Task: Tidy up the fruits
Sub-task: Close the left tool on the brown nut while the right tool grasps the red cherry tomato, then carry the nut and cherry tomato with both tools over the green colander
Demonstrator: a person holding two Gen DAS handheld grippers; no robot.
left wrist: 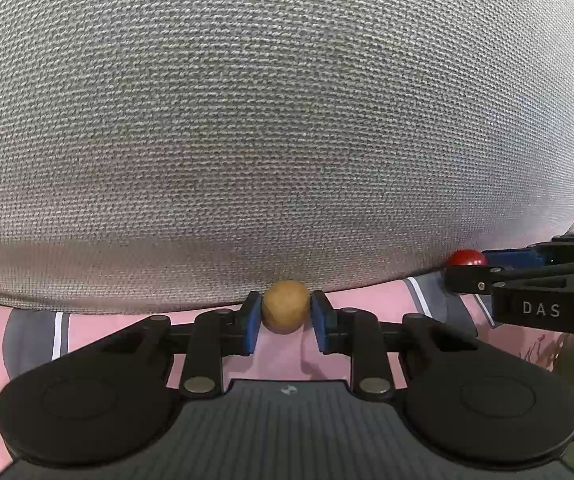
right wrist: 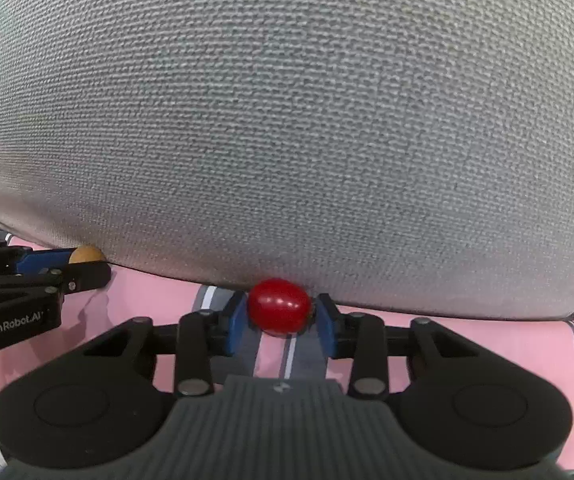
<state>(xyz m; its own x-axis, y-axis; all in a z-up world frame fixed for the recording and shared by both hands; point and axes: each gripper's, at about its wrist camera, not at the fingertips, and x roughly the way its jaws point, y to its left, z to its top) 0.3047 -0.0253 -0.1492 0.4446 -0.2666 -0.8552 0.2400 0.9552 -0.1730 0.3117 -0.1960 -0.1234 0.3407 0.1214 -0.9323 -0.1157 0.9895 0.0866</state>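
Blue pads (left wrist: pixel 249 326) of the left gripper (left wrist: pixel 286 322) press both sides of a small tan round fruit (left wrist: pixel 286 306) (a longan, perhaps), grasping it just above the pink patterned cloth (left wrist: pixel 99 330). It is nearly a ball, with no clear long axis. Directly behind it bulges a grey woven cushion (left wrist: pixel 287 120), touching or almost touching the fruit and blocking the way forward. On the right, the right gripper (right wrist: pixel 279 320) is clamped on a red cherry tomato (right wrist: pixel 279 306), whose long axis lies across, from pad to pad. It too sits low over the cloth, tight against the same cushion. Both grippers are near each other, side by side.
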